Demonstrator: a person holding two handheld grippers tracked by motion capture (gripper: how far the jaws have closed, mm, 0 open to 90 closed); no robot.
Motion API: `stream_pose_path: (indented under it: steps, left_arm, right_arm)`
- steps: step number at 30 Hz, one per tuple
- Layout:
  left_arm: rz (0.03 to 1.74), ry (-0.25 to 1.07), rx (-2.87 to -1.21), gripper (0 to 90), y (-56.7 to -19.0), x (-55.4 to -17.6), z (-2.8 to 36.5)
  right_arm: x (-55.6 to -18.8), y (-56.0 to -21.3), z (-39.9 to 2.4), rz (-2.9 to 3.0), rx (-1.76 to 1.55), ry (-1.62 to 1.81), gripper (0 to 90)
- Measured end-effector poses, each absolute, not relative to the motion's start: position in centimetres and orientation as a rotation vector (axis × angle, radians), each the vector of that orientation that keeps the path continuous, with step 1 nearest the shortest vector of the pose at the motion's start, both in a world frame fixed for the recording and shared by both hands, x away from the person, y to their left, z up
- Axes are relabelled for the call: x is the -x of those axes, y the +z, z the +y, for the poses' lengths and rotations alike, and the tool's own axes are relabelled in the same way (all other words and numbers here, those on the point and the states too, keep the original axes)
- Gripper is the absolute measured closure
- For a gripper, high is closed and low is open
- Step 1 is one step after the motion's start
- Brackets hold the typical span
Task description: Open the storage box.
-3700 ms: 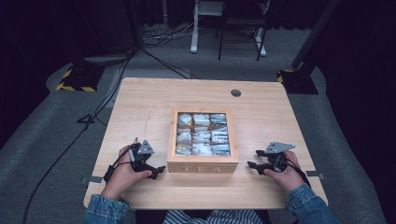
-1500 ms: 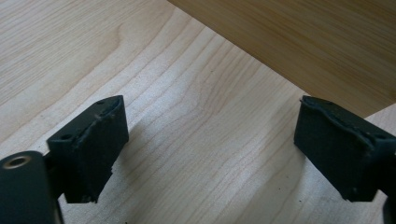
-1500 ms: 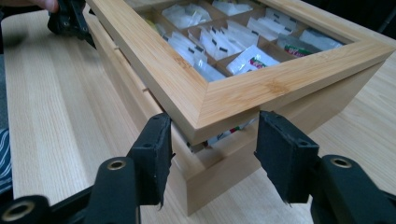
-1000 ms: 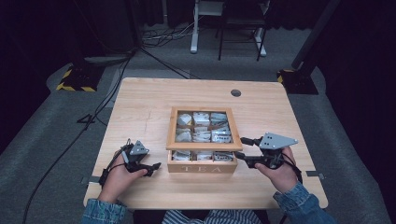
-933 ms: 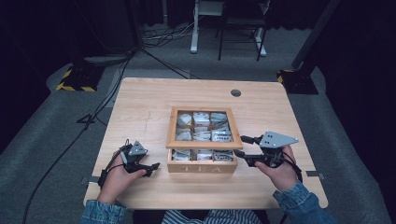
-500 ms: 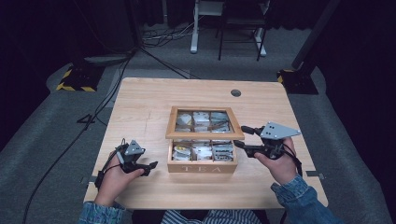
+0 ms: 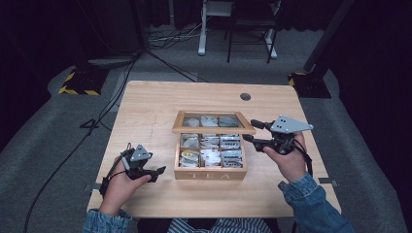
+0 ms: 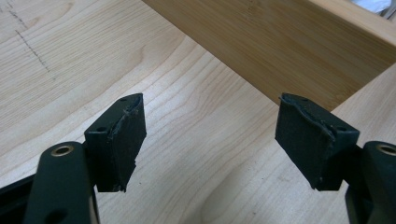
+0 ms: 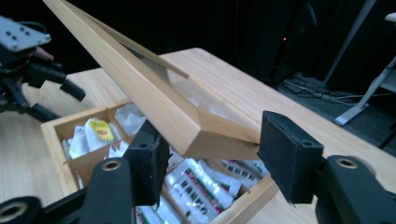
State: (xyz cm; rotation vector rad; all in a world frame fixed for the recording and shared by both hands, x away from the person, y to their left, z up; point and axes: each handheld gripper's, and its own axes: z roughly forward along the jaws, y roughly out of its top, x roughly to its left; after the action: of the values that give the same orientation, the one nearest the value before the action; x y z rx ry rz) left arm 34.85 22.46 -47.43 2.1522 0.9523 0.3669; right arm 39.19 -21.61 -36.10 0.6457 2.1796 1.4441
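The tea box (image 7: 210,160) sat mid-desk (image 7: 155,107), its lid (image 7: 213,122) raised at the front. The right gripper (image 9: 210,154) had the lid's corner between its jaws, which had just been closing. The left gripper (image 8: 208,140) rested left of the box, jaws apart, holding nothing.

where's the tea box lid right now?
In the high view the lid is raised at an angle over the back of the tea box at mid-table; its right front corner sits between the jaws of the right gripper.
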Motion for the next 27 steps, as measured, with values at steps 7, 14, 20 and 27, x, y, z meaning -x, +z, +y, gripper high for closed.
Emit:
stream_pose_path:
  steps: [7, 14, 20, 27]
  left_arm:
    - [0.958, 0.389, -2.143, 25.7, -46.9, -34.2, 22.5]
    - [0.953, 0.387, -2.126, 26.0, -46.5, -34.2, 22.2]
    - [0.944, 0.383, -2.136, 25.9, -46.5, -34.4, 22.0]
    - [0.937, 0.4, -2.137, 26.0, -46.1, -34.5, 22.0]
  right_arm:
    - [-39.9, -35.2, -21.8, 2.134, -0.664, 1.483, 48.4]
    - [-40.7, -34.9, -22.1, 2.093, -0.698, 1.511, 55.5]
    - [-41.2, -34.7, -22.0, 2.069, -0.707, 1.523, 56.2]
    - [-41.3, -34.2, -21.7, 2.048, -0.727, 1.499, 57.5]
